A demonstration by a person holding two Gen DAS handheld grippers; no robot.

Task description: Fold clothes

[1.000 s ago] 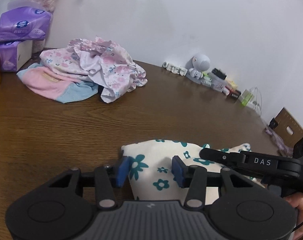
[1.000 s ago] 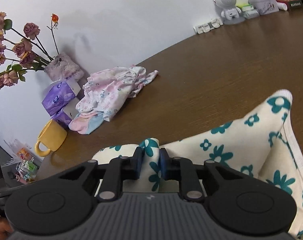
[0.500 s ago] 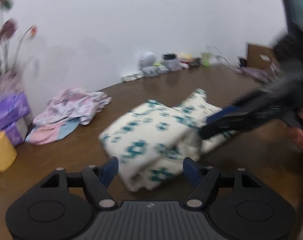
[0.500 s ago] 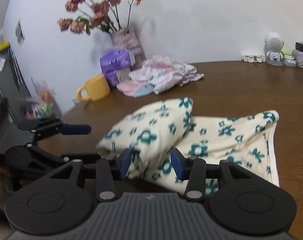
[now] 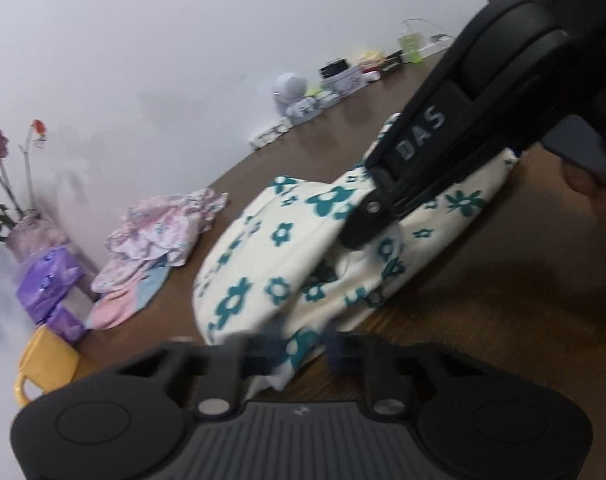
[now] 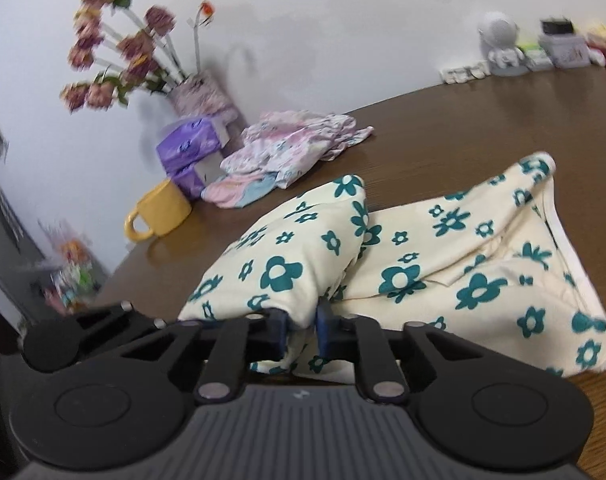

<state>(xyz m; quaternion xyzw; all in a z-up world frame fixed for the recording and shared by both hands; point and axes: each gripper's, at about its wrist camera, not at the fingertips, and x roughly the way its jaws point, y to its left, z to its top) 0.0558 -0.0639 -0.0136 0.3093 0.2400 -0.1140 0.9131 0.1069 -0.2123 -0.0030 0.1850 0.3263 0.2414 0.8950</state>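
Garment (image 6: pixel 403 264): cream cloth with teal flowers, lying on the brown table (image 6: pixel 483 120) toward its near edge; partly folded, one half lapped over the other.
Long axis: in the right wrist view, runs from the near left up to the far right; top flap ends in a corner pointing toward the far edge, second layer rises to a peak at the far right.
Edge trim: white band down the right side of the cloth, open side facing right.
Right gripper (image 6: pixel 301 330): jaws closing, blue pads pinching a fold at the near left end of the garment.
Left gripper (image 5: pixel 299 354): blurred; jaws drawn tight together, near corner of the garment between the blue pads, so gripping the cloth.
Other view of right gripper: in the left wrist view, reaches in from the upper right, its tip buried in the fold at mid-cloth.
Hand (image 5: pixel 599 184): part of it visible at the right edge, behind that tool.
Other clothes (image 6: pixel 299 144): rumpled pink-patterned pile over a pink and blue piece, toward the far left corner, well apart from the garment.
Mug (image 6: pixel 159 210): yellow, upright, near the left edge; contents cannot be told.
Tissue packs (image 6: pixel 191 152): purple, stacked two high, just behind the mug.
Vase (image 6: pixel 201 94): by the wall behind the packs, holding dried roses (image 6: pixel 115 48).
Far edge: small white figure (image 6: pixel 499 42) and a row of little boxes against the wall.
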